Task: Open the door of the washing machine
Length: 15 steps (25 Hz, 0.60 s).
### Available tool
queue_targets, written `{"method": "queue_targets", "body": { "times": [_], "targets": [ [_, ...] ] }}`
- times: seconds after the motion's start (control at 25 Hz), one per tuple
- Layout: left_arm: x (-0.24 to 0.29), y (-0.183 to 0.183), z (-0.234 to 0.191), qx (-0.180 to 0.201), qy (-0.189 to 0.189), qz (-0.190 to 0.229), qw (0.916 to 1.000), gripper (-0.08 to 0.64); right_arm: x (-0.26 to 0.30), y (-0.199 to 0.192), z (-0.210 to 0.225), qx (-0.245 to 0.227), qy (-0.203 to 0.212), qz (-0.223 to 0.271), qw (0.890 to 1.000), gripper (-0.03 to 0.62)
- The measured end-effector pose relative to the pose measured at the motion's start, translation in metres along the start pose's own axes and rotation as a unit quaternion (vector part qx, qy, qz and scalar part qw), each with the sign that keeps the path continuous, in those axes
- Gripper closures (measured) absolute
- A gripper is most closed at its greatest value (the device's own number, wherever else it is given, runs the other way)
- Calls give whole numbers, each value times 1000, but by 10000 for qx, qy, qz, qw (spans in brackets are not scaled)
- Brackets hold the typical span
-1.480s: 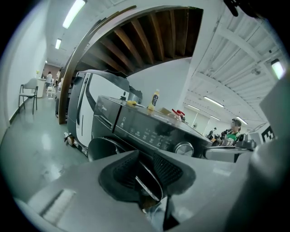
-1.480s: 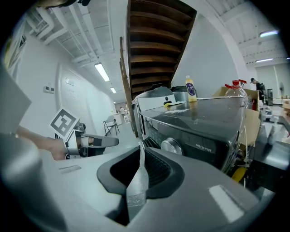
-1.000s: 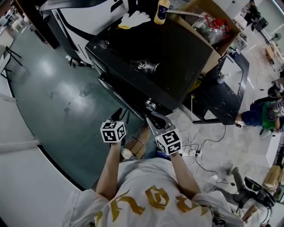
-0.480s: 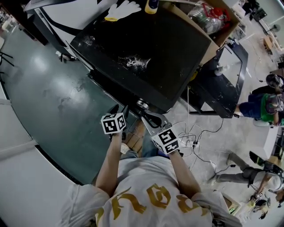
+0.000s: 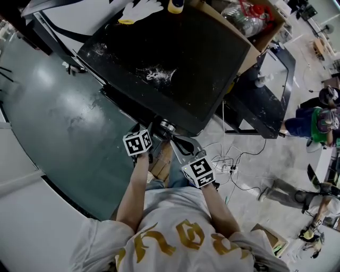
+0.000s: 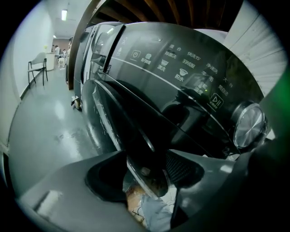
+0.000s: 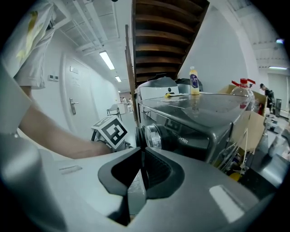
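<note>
The black washing machine (image 5: 175,58) is seen from above in the head view, its chrome knob (image 5: 167,126) at the front edge. In the left gripper view its dark round door (image 6: 131,118) fills the frame below the control panel (image 6: 181,68), and the knob (image 6: 249,124) shows at the right. My left gripper (image 6: 147,170) is shut on the door's rim, which runs between the jaws. My right gripper (image 7: 141,170) is shut with nothing in it, pointing at the knob (image 7: 152,136) from a short way off. The left gripper's cube (image 7: 112,131) shows beside it.
A yellow-capped bottle (image 5: 176,5) and a white glove (image 5: 141,10) lie on the machine's top. A cardboard box (image 5: 249,16) leans at its right, next to a low black stand (image 5: 260,106). Cables (image 5: 228,167) trail on the floor. People (image 5: 313,125) are at the far right.
My left gripper has moved forward to the machine's front, close under the knob. The right gripper has held its place. The head view has shifted a little.
</note>
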<state>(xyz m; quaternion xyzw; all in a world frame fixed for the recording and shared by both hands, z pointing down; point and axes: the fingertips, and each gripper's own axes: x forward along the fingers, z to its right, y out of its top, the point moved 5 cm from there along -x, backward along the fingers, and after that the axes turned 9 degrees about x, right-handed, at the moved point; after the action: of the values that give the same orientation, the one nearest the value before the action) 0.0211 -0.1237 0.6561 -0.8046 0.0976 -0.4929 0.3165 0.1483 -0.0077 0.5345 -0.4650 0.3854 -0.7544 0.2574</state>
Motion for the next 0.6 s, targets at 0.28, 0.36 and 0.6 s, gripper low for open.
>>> {"method": "queue_targets", "body": {
  "times": [0.28, 0.36, 0.6],
  "targets": [
    [-2, 0, 0, 52, -75, -65, 9999, 311, 3, -1, -4, 25, 19, -20, 10000, 557],
    [-3, -1, 0, 46, -72, -46, 10000, 311, 3, -2, -5, 15, 21, -34, 10000, 557],
    [-2, -3, -2, -76, -188, 49, 9998, 311, 2, -1, -3, 12, -69, -46, 10000, 557]
  ]
}}
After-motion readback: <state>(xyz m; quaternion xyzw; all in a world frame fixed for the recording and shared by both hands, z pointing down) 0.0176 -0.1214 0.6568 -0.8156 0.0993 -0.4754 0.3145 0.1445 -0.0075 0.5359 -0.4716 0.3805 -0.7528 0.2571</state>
